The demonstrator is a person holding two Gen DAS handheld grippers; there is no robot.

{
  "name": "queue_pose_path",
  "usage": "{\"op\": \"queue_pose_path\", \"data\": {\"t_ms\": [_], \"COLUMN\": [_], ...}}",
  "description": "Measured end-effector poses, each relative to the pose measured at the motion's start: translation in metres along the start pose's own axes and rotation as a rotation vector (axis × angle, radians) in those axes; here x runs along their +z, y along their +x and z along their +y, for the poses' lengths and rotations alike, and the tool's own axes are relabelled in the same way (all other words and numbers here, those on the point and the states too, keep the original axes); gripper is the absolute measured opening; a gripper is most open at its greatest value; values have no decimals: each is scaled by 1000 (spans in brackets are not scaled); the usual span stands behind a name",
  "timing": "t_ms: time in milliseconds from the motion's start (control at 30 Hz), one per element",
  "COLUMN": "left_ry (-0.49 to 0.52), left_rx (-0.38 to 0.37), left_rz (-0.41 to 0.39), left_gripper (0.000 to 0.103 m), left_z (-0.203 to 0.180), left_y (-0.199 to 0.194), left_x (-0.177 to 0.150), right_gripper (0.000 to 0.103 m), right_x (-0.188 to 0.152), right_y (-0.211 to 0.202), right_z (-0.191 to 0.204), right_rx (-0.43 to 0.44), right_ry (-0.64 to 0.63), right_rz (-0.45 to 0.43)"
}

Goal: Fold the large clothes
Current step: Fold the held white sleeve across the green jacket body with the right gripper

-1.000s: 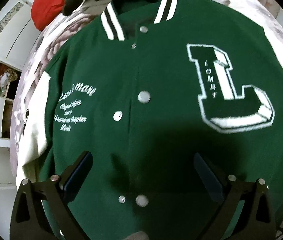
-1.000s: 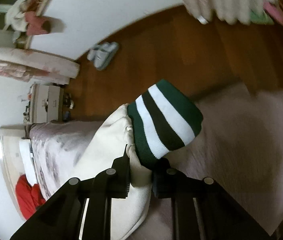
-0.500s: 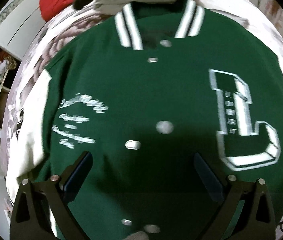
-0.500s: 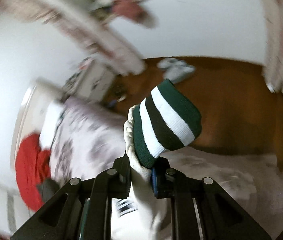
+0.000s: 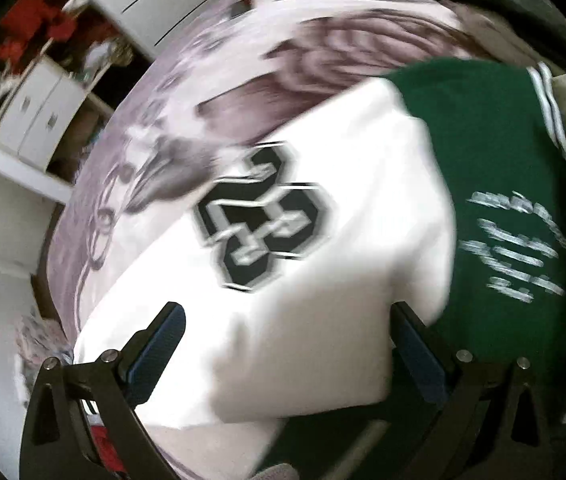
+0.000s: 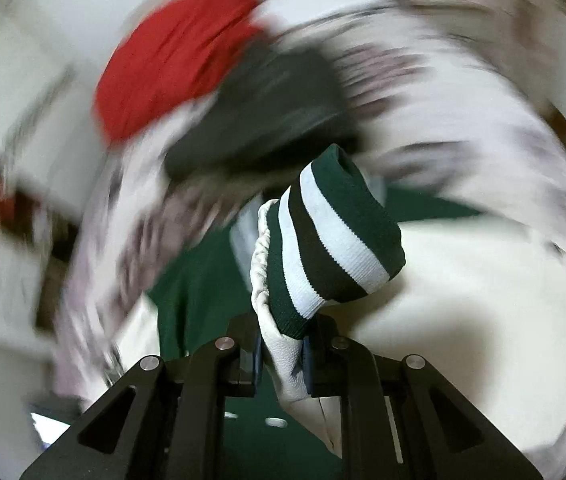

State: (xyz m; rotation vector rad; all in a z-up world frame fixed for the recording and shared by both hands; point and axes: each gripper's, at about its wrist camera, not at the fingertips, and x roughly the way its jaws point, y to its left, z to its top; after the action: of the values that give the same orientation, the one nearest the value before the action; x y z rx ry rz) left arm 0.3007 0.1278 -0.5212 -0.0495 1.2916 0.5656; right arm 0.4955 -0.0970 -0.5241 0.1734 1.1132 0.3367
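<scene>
In our left wrist view, the left gripper (image 5: 283, 344) hangs spread wide and empty over the jacket's white sleeve (image 5: 303, 240), laid ahead on the bedspread (image 5: 323, 48), green body (image 5: 495, 152) to its right. In our right wrist view, the right gripper (image 6: 281, 354) pinches the striped cuff (image 6: 335, 240), probably to fold that sleeve across.

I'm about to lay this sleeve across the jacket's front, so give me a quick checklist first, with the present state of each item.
1. Right gripper shut on the sleeve just below the striped cuff: ok.
2. Cuff clear of the pads, not pinched: ok.
3. Left gripper open, holding nothing: ok.
4. Other white sleeve with the number patch lying flat on the bed: ok.
5. Green jacket body smooth: cannot tell, blurred.
</scene>
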Motion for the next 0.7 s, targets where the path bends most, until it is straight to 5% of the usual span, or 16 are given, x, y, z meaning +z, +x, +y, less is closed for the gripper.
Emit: {"op": "queue_pose_path", "data": {"t_ms": [167,300,400,433,533,700], "left_ry": [-69,-88,-105,-115,-169,-377], "left_rx": [-123,-187,-213,-219,-228,-270], "left_rz": [-17,-17,-32,-30,6,179], "left_gripper": [103,103,103,103,103,103], "left_z": [37,37,48,55,84,161], "left_y": [0,-13,-27,-31,-39,-15], "left_x": [1,2,1,0,-15,-73], "right_gripper": [15,15,25,39,60,61], "right_x": [-51,-79,-76,-70,-57,-70], "right_y": [103,130,122,114,74,12], "right_z": [141,170,147,138,100,36], "right_rx": [-50,-126,-84,-44,68,28], "right_ry": [-330,-460,-423,-386,-218,-19], "right_rz": [109,154,242,279,330,352]}}
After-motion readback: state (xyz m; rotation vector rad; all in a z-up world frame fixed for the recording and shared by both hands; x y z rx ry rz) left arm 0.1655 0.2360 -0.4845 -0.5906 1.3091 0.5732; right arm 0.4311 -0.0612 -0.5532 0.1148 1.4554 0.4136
